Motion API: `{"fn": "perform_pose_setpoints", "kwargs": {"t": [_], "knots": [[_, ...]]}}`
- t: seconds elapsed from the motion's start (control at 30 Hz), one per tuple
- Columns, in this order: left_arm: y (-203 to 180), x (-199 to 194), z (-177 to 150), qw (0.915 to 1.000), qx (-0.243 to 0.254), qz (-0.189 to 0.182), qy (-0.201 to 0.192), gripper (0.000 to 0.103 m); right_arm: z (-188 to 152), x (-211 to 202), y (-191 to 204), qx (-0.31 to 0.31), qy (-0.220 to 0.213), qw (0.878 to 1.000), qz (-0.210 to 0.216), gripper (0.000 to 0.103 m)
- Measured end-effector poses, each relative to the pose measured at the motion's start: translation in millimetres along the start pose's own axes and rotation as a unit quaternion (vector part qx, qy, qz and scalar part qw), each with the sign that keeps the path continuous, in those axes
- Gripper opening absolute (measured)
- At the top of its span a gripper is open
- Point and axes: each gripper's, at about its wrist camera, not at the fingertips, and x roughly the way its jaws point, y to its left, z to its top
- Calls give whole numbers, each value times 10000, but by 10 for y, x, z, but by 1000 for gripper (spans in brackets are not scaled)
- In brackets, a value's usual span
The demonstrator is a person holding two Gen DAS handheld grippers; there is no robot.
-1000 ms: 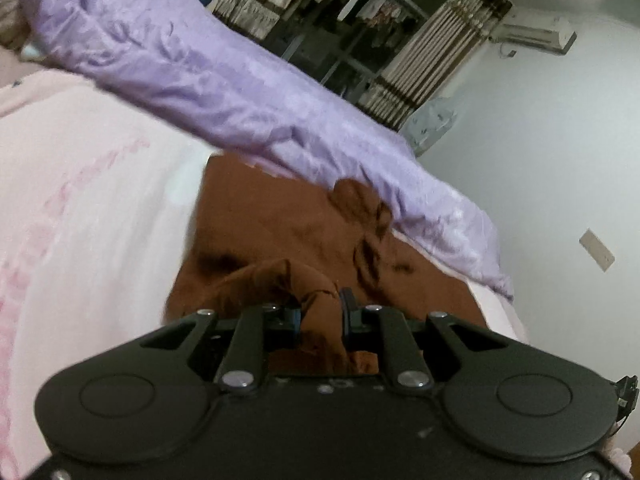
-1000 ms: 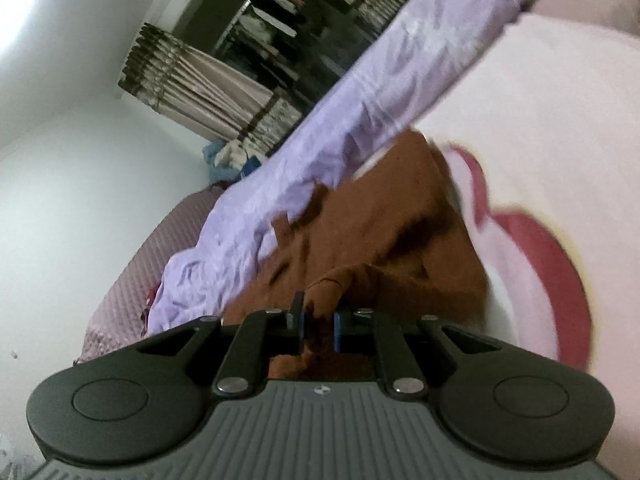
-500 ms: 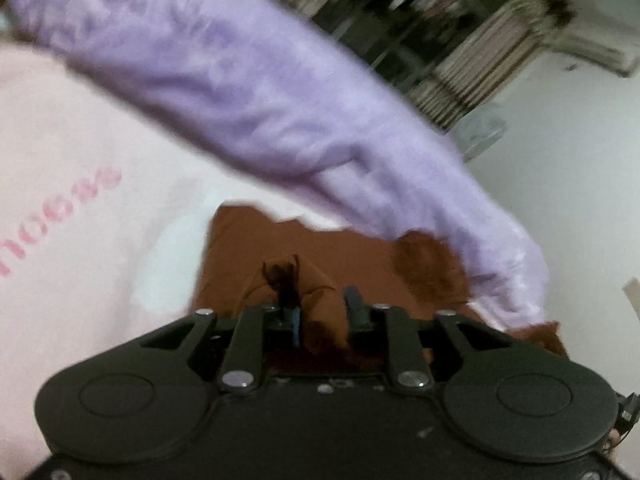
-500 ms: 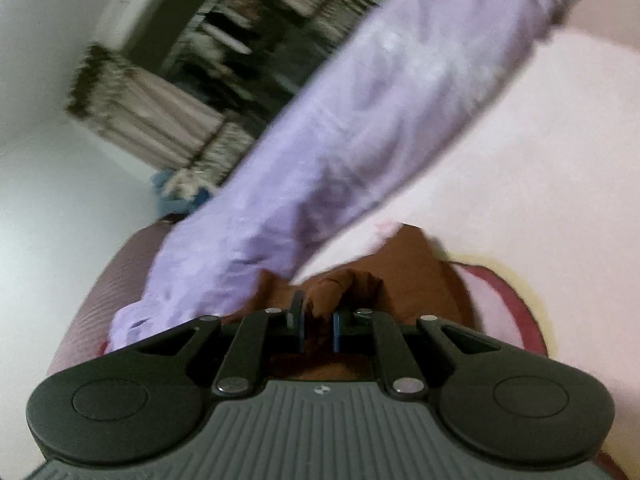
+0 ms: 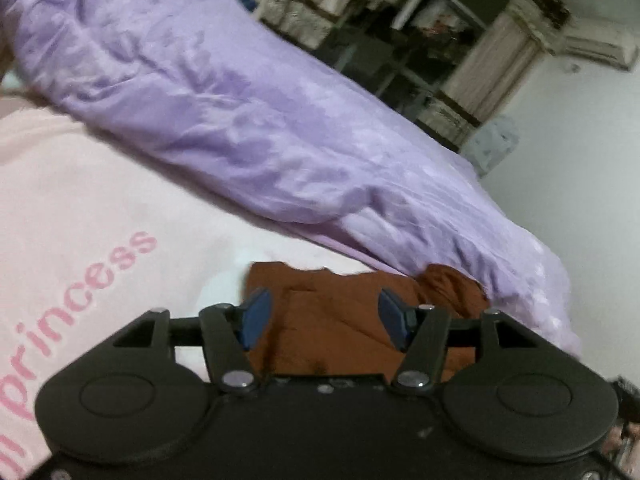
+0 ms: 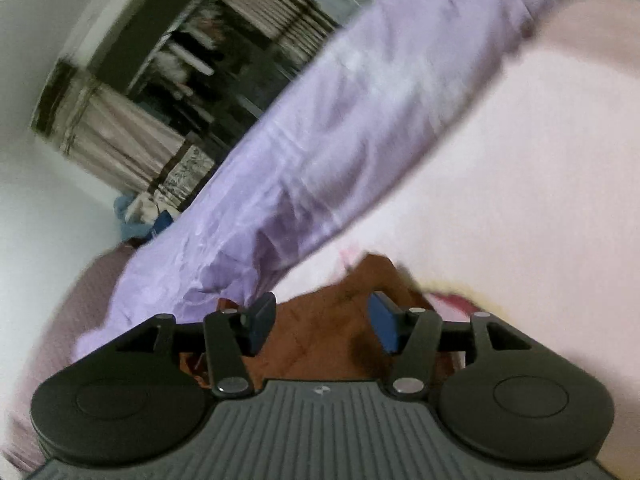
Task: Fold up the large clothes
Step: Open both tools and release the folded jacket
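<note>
Now that both have let go of the fabric they pinched a second ago, the left gripper (image 5: 323,318) and right gripper (image 6: 320,322) are hovering spread open over the brown garment (image 5: 332,328), lying at six o'clock below the lilac duvet (image 5: 240,120); this fold is likely laid down.

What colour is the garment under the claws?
Plain rust brown garment, no pattern visible; clearest in the left wrist view.

White walls (image 5: 580,152); open wardrobe (image 5: 404,52) behind lilac duvet (image 5: 248,128); pink bedsheet (image 5: 80,200).
</note>
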Motion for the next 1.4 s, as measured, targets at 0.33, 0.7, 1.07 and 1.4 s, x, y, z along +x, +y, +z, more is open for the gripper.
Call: {"fn": "perform_pose_setpoints", "kwargs": {"t": [0.33, 0.7, 1.07, 1.4], "knots": [[-1184, 236, -674, 9868, 1463, -617, 311, 60, -913, 26, 1397, -2629, 107, 9623, 694, 41], [-1404, 1185, -1321, 9780, 1804, -176, 1031, 61, -1667, 735, 1578, -3047, 1187, 9442, 390, 19], [-1216, 827, -1048, 9852, 1626, -40, 544, 61, -1327, 443, 1294, -2153, 945, 9697, 660, 56], [-121, 214, -422, 9887, 670, 1279, -416, 62, -348, 8, 396, -1997, -262, 9729, -1138, 73]]}}
